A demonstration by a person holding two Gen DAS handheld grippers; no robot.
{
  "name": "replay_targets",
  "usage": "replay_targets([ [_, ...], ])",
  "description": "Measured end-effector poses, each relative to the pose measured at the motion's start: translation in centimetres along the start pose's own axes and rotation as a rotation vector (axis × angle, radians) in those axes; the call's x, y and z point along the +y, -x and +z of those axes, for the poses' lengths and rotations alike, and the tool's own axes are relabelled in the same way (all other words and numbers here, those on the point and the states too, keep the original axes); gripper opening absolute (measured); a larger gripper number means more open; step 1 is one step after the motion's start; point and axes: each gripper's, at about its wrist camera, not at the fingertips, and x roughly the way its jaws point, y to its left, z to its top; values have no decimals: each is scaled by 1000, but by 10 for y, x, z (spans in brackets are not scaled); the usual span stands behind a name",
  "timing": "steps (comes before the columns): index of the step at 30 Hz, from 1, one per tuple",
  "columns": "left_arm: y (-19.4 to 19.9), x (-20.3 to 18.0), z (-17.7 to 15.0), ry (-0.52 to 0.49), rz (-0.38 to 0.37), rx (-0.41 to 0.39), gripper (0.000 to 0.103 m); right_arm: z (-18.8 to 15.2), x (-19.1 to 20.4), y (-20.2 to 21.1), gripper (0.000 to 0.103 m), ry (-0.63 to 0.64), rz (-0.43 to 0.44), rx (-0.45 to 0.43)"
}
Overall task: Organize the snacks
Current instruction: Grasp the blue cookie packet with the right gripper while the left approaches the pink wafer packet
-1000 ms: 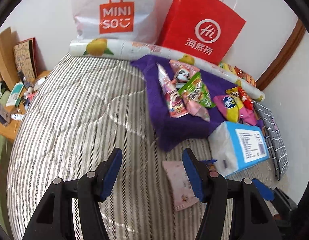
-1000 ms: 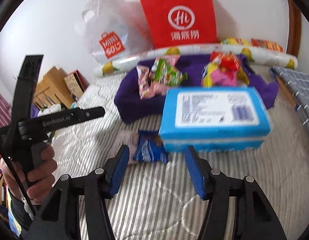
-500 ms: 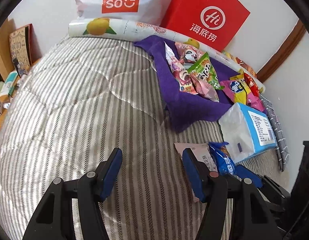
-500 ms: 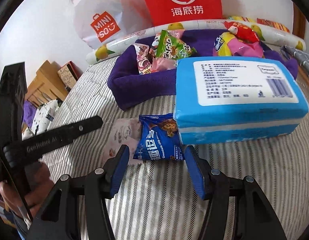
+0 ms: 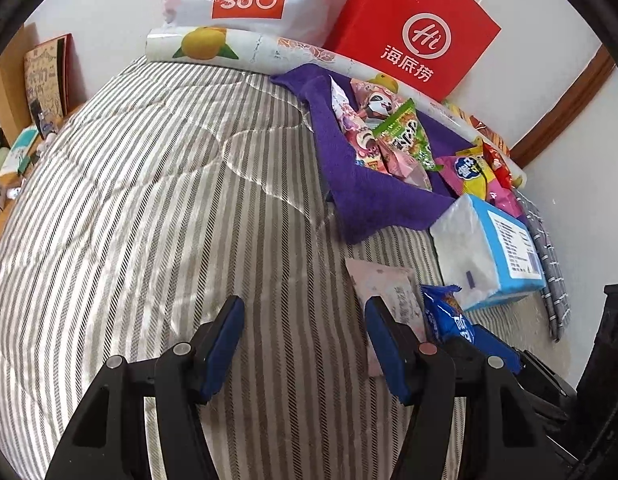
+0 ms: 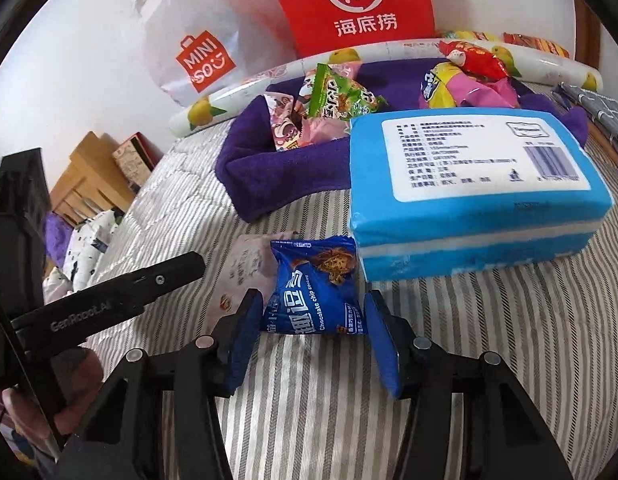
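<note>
Left gripper (image 5: 301,336), jaws apart, hovers over a striped quilt (image 5: 149,200); snack packets (image 5: 389,136) lie on a purple towel (image 5: 369,196).

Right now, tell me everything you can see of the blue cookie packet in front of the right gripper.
The blue cookie packet is a small glossy pillow pack, sealed, with crimped ends, a cookie picture and "Chocolate chip cookies" printed on it. It lies on the striped bedcover, partly over a pale pink packet, close beside the blue tissue pack. The right gripper is open, its fingers either side of the packet's near end.
</note>
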Motion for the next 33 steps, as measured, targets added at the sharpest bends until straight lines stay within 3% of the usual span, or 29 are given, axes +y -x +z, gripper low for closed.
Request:
replay_targets([
  [4,4,-6,-8,-1,7,-4,60,-5,1,15,52,26,26,-2],
  [5,4,-8,-9,1,8,-6,60,-7,1,20,46,29,35,-10],
  [6,5,-10,-12,5,1,-2,60,-8,0,23,26,34,44,-13],
  [7,5,-12,-13,7,-6,1,60,-9,0,26,20,43,52,-4],
  [14,3,-25,-17,17,9,-1,60,-26,-17,33,21,59,60,14],
  [18,4,-20,-12,37,20,4,60,-22,-22,30,54,26,91,-11],
  [24,13,-4,-7,39,71,-6,60,-10,-4,3,55,14,102,5],
  [29,16,6,-6,31,72,-10,60,-10,19,-13,56,102,-32,-35],
  [31,13,8,-6,34,71,-5,60,-11,23,-15,44,145,-87,-34],
  [33,10,8,-8,38,61,-3,60,-13,21,-14,43,180,-90,-27],
])
